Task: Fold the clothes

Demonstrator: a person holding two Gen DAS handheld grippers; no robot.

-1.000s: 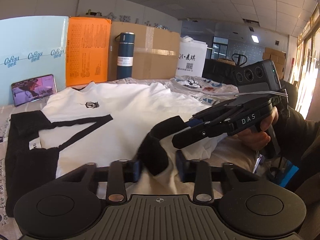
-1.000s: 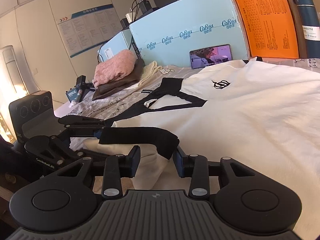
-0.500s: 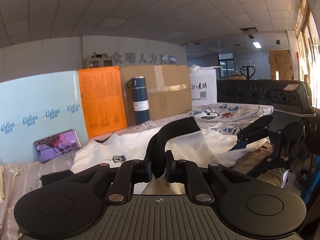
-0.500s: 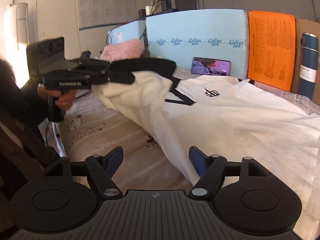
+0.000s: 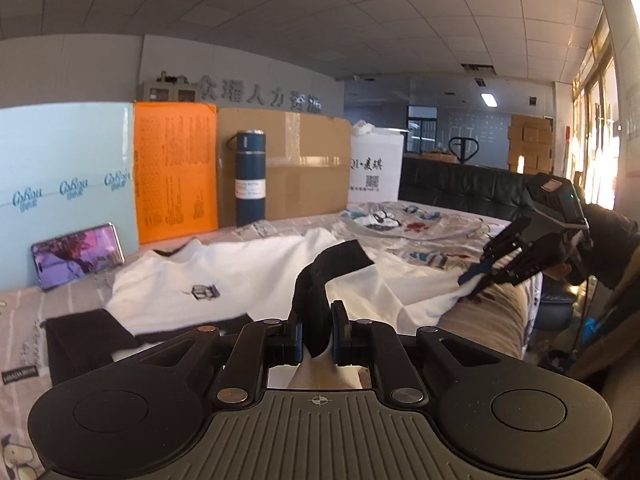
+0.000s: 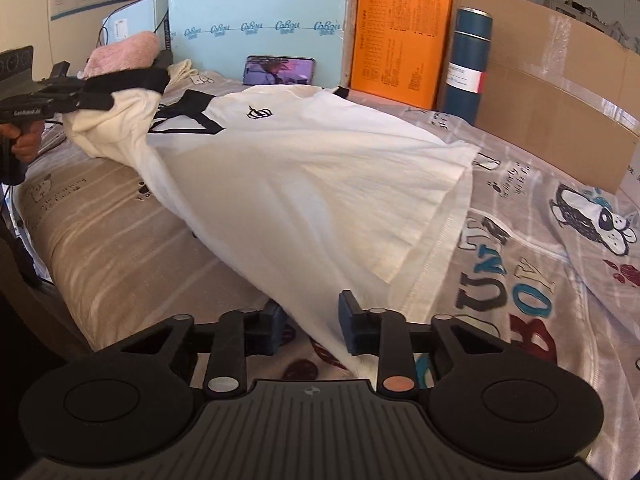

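A white T-shirt with black sleeve cuffs and a small black chest logo lies across the bed. My left gripper is shut on the black cuff of one sleeve and holds it up off the bed; it also shows at the far left of the right wrist view. My right gripper is open, its fingers on either side of the shirt's lower hem corner. It shows at the right of the left wrist view, at the hem by the bed's edge.
Against the back stand a light blue panel, an orange sheet, a dark blue flask, a cardboard box and a phone. Folded pink and cream clothes lie far left. Printed bedsheet covers the bed.
My right gripper let go of the sleeve, opened and moved down to the hem corner. My left gripper shut on the black cuff and lifted it.
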